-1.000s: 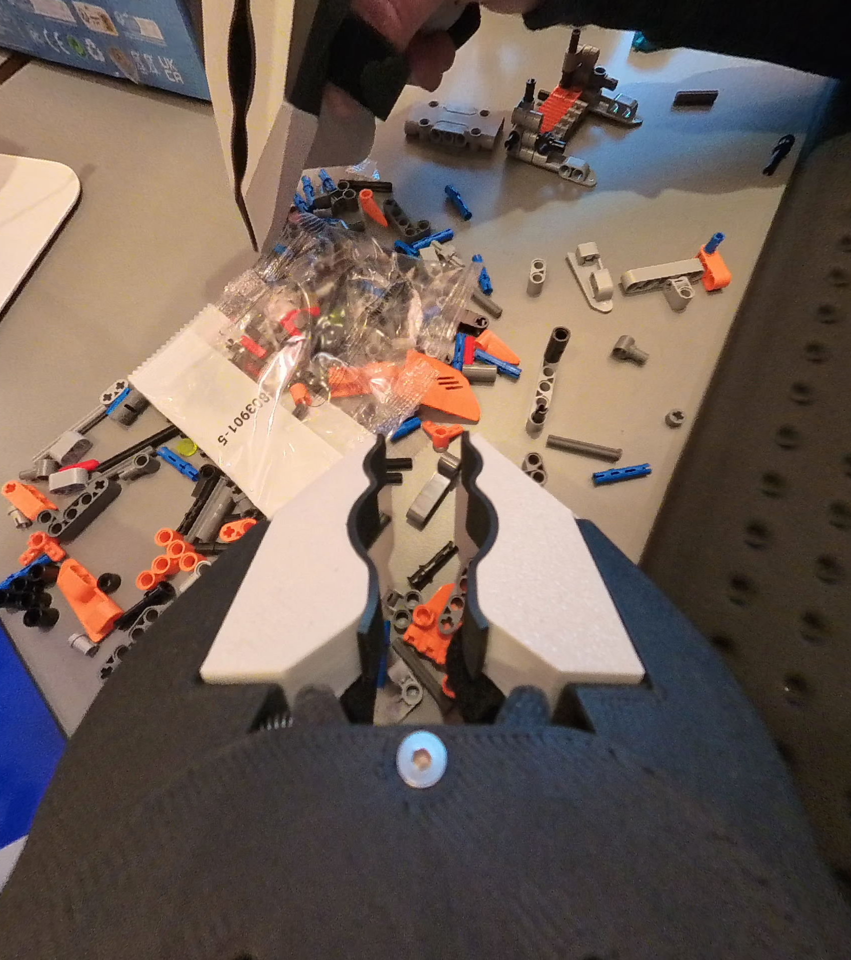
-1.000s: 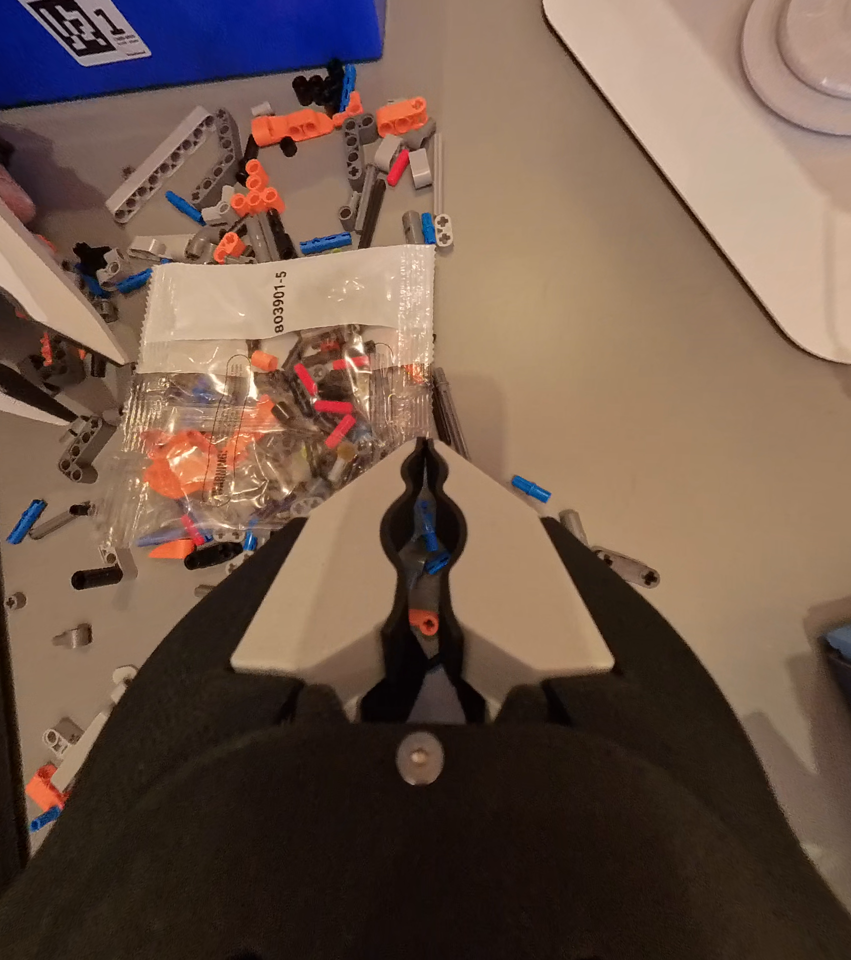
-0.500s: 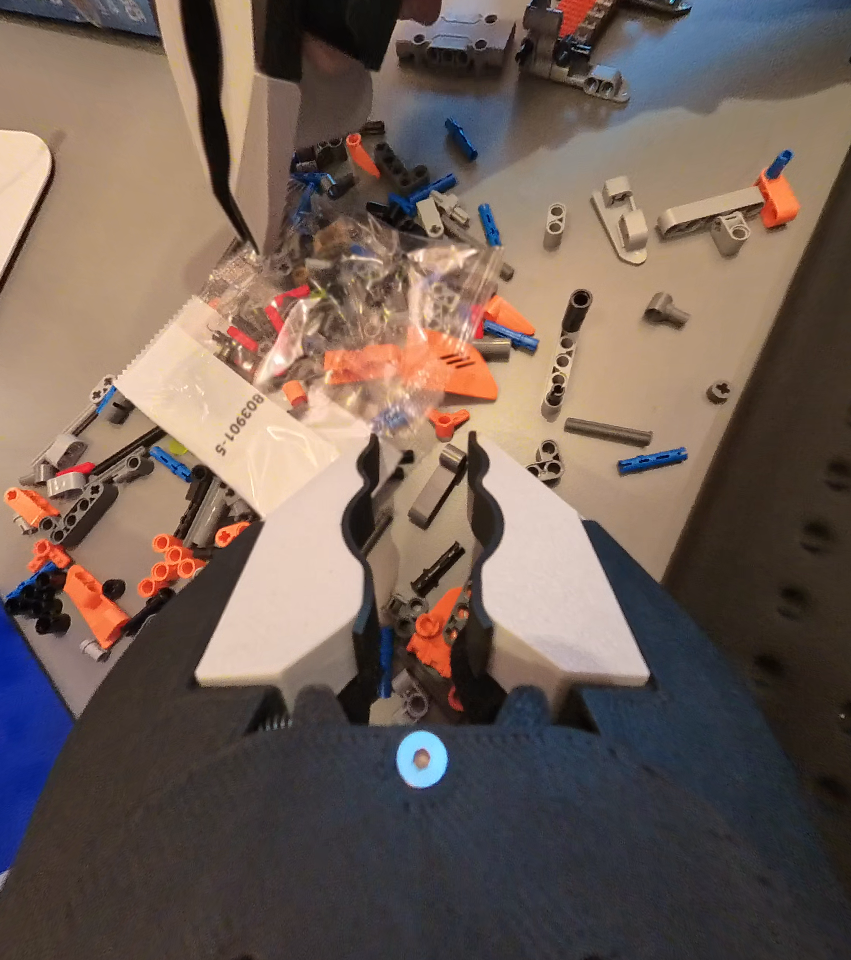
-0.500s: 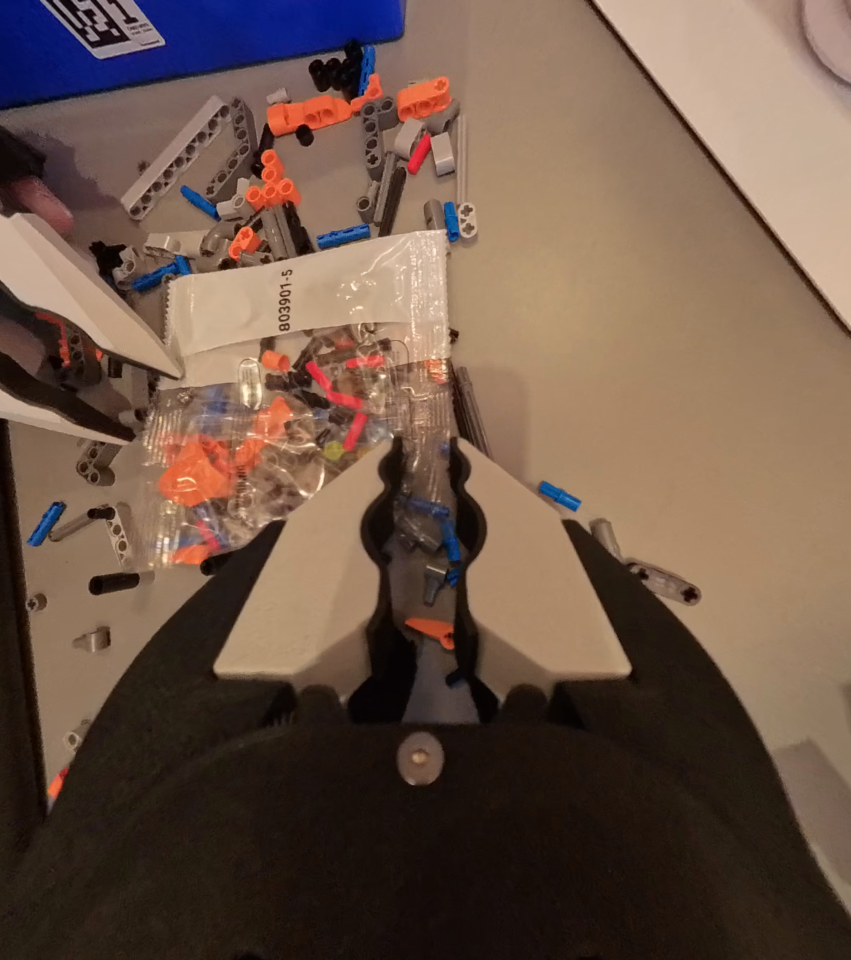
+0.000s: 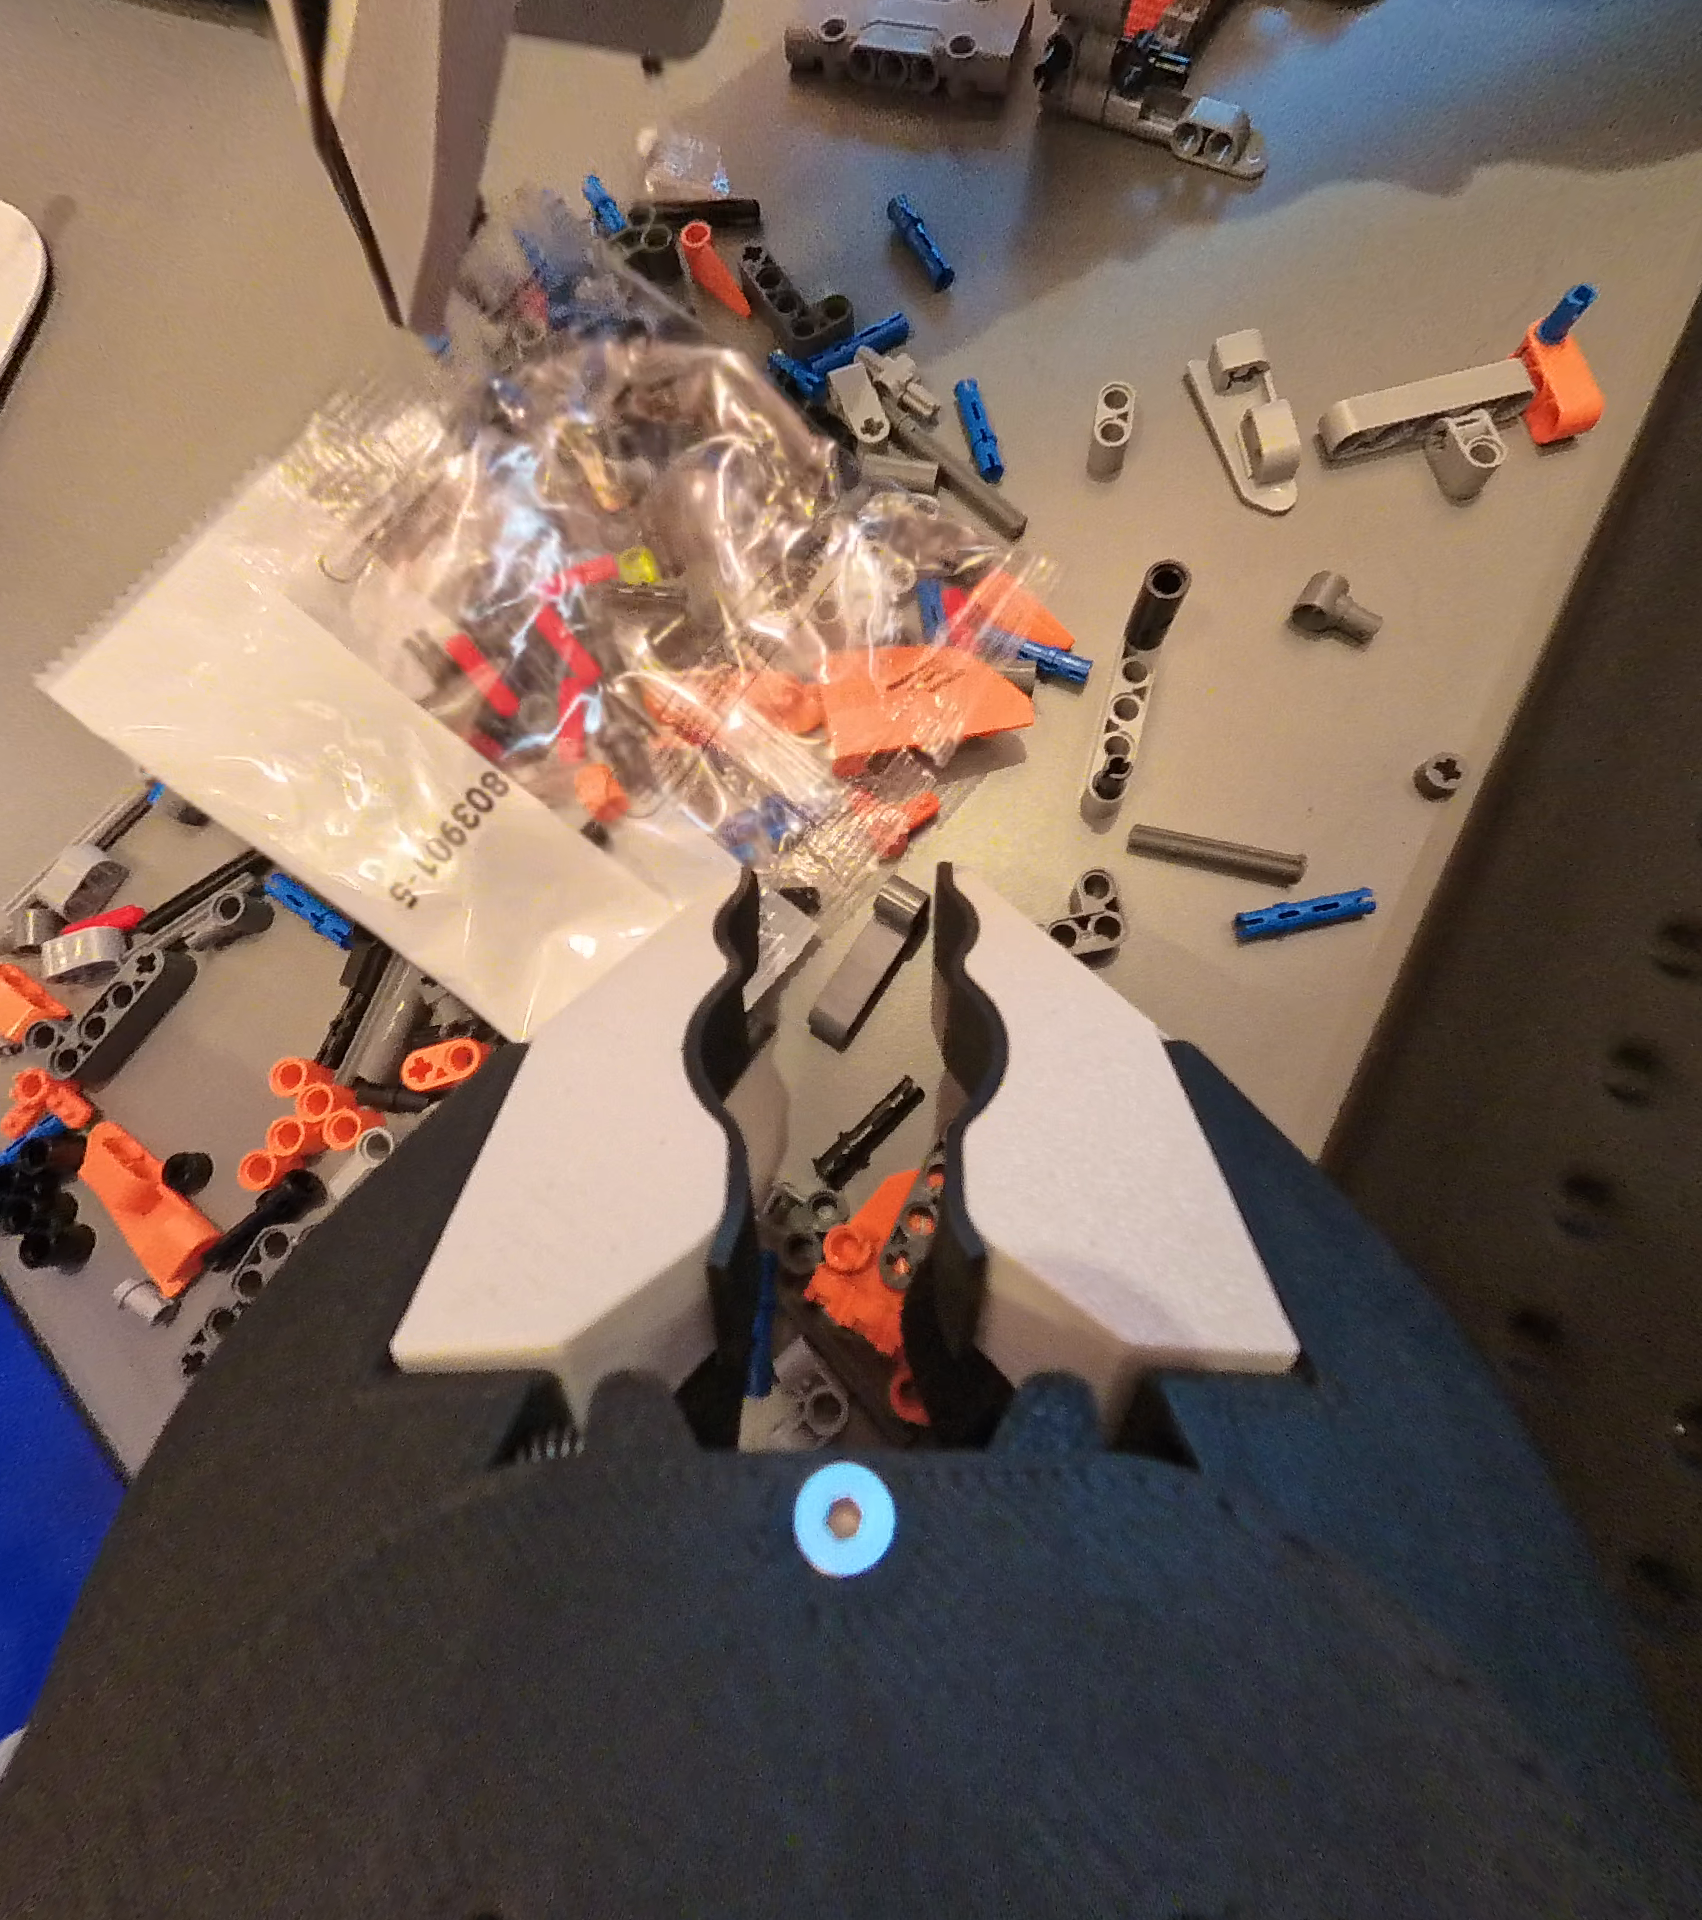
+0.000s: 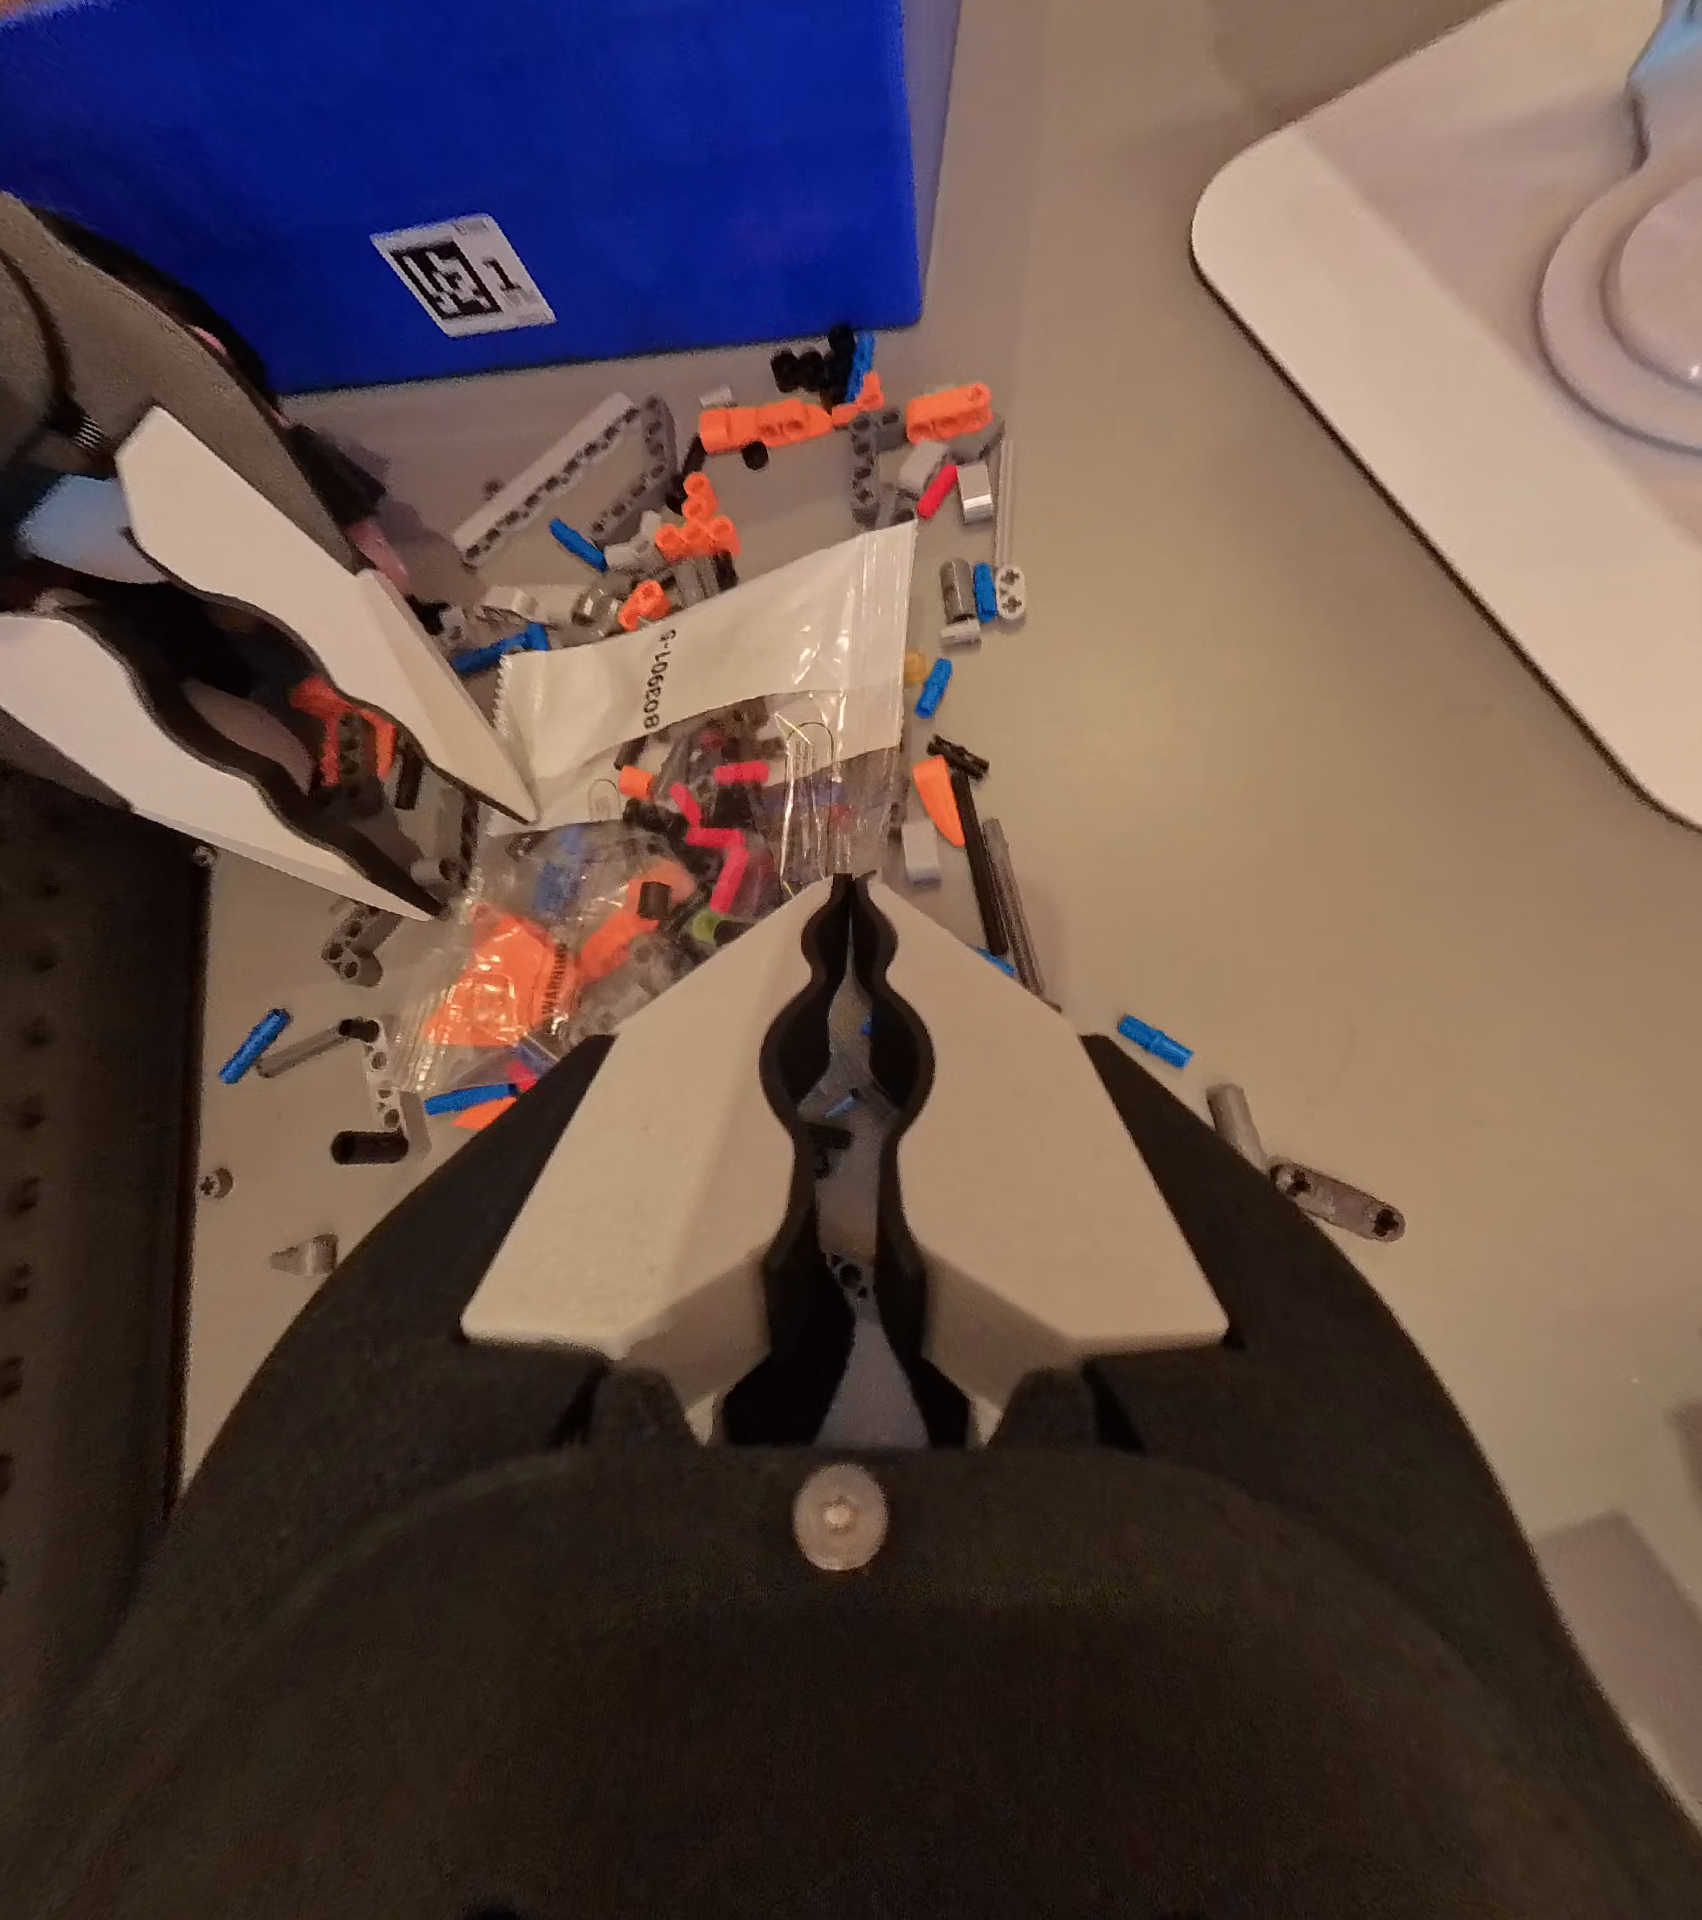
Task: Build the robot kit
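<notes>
Bag [image 6: 722, 717] of parts lay mid-table [image 6: 1242, 831], loose pieces crowding all edges. Right gripper [image 6: 845, 883] pinched bag's 6 o'clock edge; left gripper [image 5: 842, 883] gaped, empty, at corner.

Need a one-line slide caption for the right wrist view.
Right claw shut on a clear bag of building-toy parts; left claw open at its opposite edge, loose parts scattered on the grey table.

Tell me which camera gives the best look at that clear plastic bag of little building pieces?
The left wrist view: the plastic bag lies whole and unobstructed ahead of the open left claw. In the right wrist view the bag is partly hidden, its near edge pinched in the shut right claw.
</notes>
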Demonstrator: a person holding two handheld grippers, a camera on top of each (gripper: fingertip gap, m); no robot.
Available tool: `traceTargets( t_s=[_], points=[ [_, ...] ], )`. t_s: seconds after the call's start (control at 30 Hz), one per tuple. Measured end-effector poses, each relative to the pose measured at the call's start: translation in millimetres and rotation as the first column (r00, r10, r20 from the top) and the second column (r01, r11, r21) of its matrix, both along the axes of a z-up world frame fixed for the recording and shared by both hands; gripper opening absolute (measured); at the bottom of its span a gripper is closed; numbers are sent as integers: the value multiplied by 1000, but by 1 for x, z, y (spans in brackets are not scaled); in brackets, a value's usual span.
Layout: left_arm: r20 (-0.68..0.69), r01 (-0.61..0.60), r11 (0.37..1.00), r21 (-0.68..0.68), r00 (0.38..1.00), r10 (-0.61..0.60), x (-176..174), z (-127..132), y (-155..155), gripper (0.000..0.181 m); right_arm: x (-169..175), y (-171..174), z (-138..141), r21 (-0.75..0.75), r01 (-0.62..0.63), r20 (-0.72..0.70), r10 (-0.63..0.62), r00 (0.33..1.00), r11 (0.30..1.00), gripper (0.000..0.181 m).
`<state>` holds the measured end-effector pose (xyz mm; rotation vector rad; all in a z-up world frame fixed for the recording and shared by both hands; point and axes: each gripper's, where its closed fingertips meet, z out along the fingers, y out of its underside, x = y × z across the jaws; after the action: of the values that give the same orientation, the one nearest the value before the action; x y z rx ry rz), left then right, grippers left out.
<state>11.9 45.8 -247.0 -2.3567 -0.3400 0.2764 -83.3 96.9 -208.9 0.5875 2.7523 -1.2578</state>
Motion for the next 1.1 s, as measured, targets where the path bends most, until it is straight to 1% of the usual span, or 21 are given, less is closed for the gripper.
traceTargets(
  t_s=[0.07,0.23,0.4,0.47,0.5,0.57,0.73,0.9,1.0,1.1],
  points=[
    [-10,-6,1000,4,1000,6,-1,2,0,30,2,-1,9,-43,-8,-12,8,1000,999,0],
    [-52,-41,999,29,998,42,-8,10,-3,32,4,-2,22,-101,-16,-30,13,999,995,0],
    [-124,-116,989,95,984,127,-22,29,-11,34,8,-3,36,-167,-26,-43,19,999,986,0],
    [-139,-146,981,127,977,164,-27,37,-15,38,10,-3,44,-201,-35,-55,25,998,979,0],
    [-134,-160,977,141,975,179,-29,39,-16,39,12,-4,48,-218,-41,-61,28,998,975,0],
    [-125,-192,969,156,969,212,-34,41,-19,49,15,-5,56,-246,-58,-78,40,996,968,0],
    [-74,-254,949,185,960,271,-43,40,-24,64,26,-6,74,-309,-134,-142,93,986,942,0],
    [10,-280,929,243,958,286,-48,42,-24,73,41,-6,93,-354,-211,-202,146,968,911,0],
    [46,-283,926,248,959,281,-49,40,-23,73,47,-9,103,-390,-234,-215,159,964,890,0],
    [75,-283,922,262,959,273,-50,40,-22,67,55,-14,110,-429,-260,-212,183,960,865,0]
  ],
)
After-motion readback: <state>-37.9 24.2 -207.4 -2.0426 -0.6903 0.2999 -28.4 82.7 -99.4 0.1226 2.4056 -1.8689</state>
